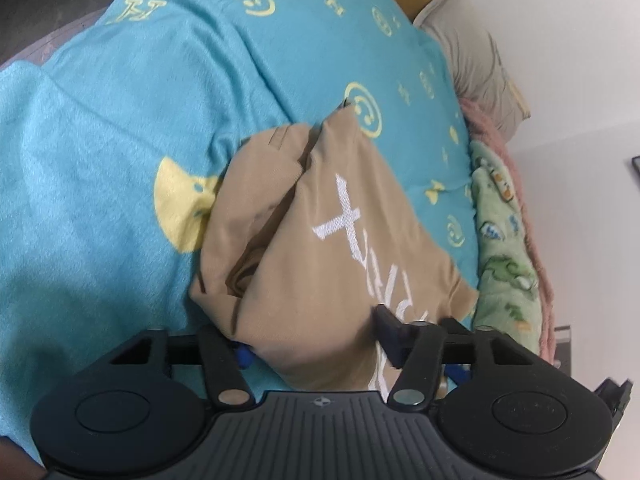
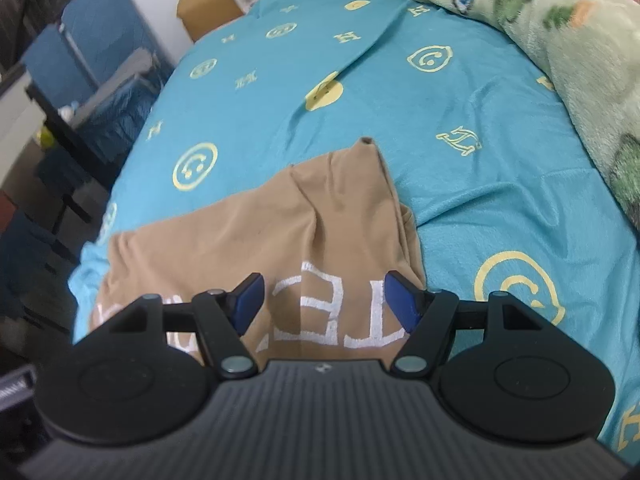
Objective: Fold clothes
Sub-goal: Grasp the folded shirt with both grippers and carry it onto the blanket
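A tan T-shirt with white embroidered letters lies partly folded on a turquoise bedsheet printed with yellow smileys. My left gripper sits at the shirt's near edge. A bulging fold of the cloth fills the gap between its fingers and touches both. In the right wrist view the same T-shirt spreads under my right gripper. That gripper is open, with its blue pads apart above the white letters and nothing pinched between them.
A green patterned blanket and a pink fleece are heaped along the bed's wall side, with a grey pillow at the head. Blue chairs and a dark table stand beside the bed. A white wall borders the far side.
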